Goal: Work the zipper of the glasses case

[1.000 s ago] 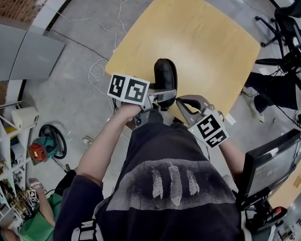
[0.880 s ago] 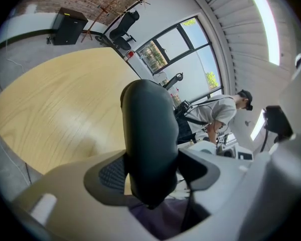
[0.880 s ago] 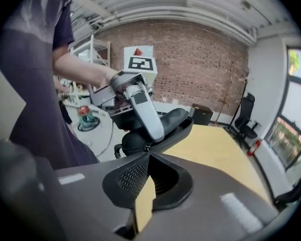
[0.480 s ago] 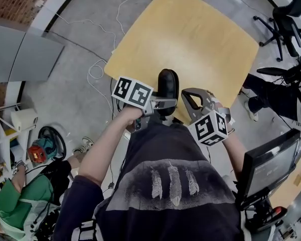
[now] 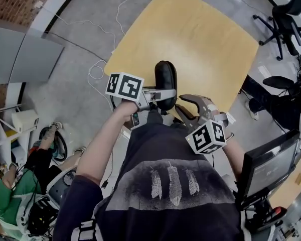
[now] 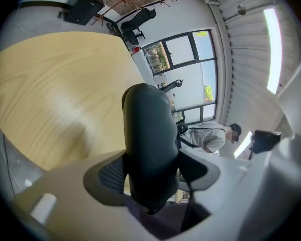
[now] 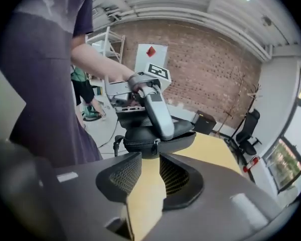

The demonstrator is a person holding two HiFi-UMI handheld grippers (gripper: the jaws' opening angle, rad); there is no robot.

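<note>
At the near edge of the wooden table [image 5: 200, 39], the left gripper [image 5: 159, 95] is holding the black glasses case [image 5: 165, 77], its jaws pressing on the two sides of it. The right gripper [image 7: 149, 170] is waiting just before the case with jaws that have just been opening, now spread with nothing between them. The small zipper pull [image 7: 154, 145] is hanging free just beyond them; the zip is looking closed on one side of it and gaping on the other, so I judge the work is only partly done.
</note>
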